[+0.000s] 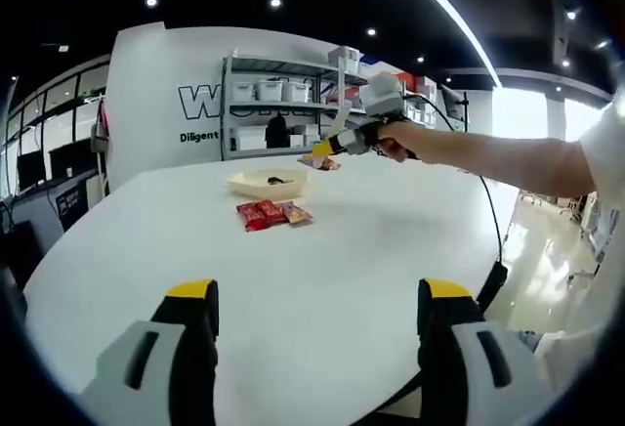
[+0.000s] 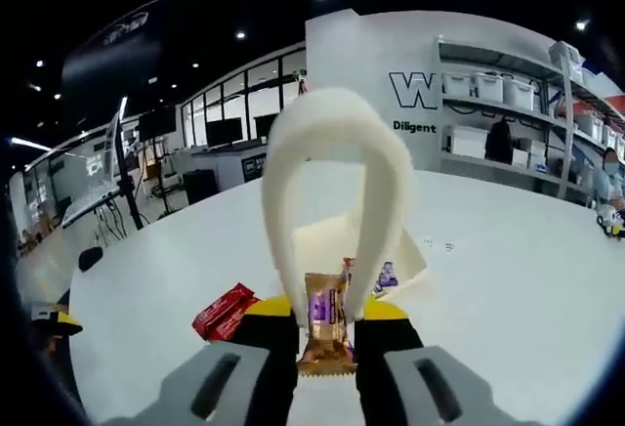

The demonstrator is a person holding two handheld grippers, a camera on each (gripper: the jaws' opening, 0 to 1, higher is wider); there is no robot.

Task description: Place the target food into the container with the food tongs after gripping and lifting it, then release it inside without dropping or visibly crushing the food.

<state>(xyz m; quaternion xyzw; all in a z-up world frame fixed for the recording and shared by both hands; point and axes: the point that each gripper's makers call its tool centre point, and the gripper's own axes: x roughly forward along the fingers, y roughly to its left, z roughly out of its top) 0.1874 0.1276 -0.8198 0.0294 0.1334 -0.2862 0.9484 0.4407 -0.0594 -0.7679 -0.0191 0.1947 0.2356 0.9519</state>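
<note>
- White counter point(image 1: 322, 279) runs across an open office with shelving along the back wall.
- Left gripper point(image 1: 312, 323) sits low at the bottom of its view, fingers wide apart and holding nothing.
- Red snack packets point(image 1: 271, 214) lie at centre, just in front of the shallow container point(image 1: 266, 184).
- Right gripper point(image 1: 327, 148), held out on an extended arm at upper right, squeezes the food tongs point(image 2: 332, 201), which pinch a wrapped snack bar point(image 2: 325, 323).
- Best to carry it level over the container, lower it inside, then ease the squeeze slowly.
</note>
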